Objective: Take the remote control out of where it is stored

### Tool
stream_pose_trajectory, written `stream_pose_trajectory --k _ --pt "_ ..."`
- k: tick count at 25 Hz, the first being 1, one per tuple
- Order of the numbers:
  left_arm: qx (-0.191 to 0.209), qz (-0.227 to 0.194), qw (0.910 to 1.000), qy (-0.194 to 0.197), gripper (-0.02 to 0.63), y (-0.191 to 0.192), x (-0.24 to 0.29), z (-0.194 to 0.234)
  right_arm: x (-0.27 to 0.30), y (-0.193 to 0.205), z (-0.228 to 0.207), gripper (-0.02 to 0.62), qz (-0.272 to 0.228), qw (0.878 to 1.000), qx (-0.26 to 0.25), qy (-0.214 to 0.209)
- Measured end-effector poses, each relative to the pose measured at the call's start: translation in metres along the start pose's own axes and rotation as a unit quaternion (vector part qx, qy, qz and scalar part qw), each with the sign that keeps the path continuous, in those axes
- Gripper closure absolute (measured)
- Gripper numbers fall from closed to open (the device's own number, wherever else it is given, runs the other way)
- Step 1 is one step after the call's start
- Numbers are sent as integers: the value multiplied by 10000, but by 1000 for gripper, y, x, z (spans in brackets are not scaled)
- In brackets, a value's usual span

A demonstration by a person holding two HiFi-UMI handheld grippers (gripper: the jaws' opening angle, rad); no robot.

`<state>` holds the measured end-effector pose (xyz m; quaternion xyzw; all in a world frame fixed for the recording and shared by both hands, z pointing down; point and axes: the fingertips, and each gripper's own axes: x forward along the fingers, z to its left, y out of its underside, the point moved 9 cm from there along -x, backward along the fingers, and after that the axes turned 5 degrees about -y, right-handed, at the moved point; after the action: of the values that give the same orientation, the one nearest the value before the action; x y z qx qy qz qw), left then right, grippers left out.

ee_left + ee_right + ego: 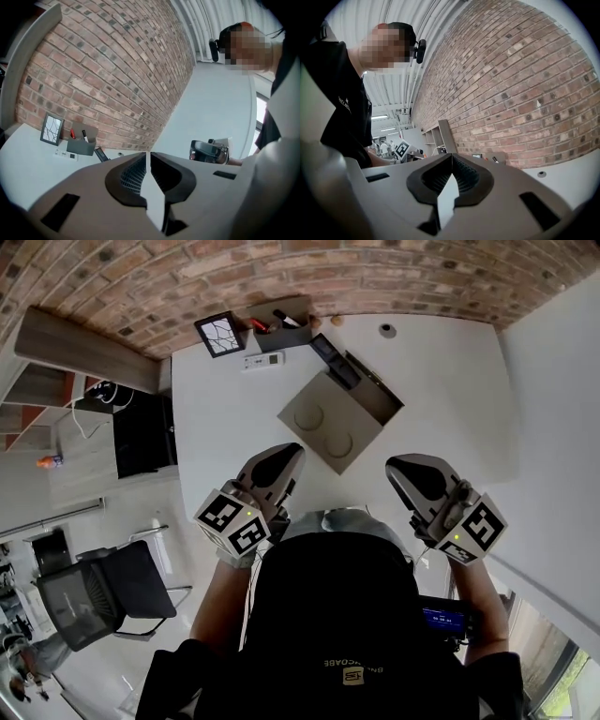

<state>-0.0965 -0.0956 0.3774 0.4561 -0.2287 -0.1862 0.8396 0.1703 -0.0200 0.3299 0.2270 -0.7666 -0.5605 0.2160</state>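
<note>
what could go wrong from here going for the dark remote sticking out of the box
1. The left gripper and right gripper are both shut and empty; arriving shut could knock the dark remote instead of gripping it.
2. It leans out of the box; a one-handed pull might drag or tip the box.
3. A white remote lies nearby on the table and could be grabbed by mistake.
</note>
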Motion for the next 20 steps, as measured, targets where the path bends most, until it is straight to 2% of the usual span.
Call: stream_pose_trajectory --k 5,7,20 --pt "-184 49 9997 167 594 -12 20 35 2 -10 2 589 11 9992 -118 379" --pt "-265 99 9993 242 560 -16 29 47 1 -13 3 589 15 9984 -131 543" --pt "-437 619 9957 532 445 -16 93 98 3 -22 11 589 -82 9902 -63 1393"
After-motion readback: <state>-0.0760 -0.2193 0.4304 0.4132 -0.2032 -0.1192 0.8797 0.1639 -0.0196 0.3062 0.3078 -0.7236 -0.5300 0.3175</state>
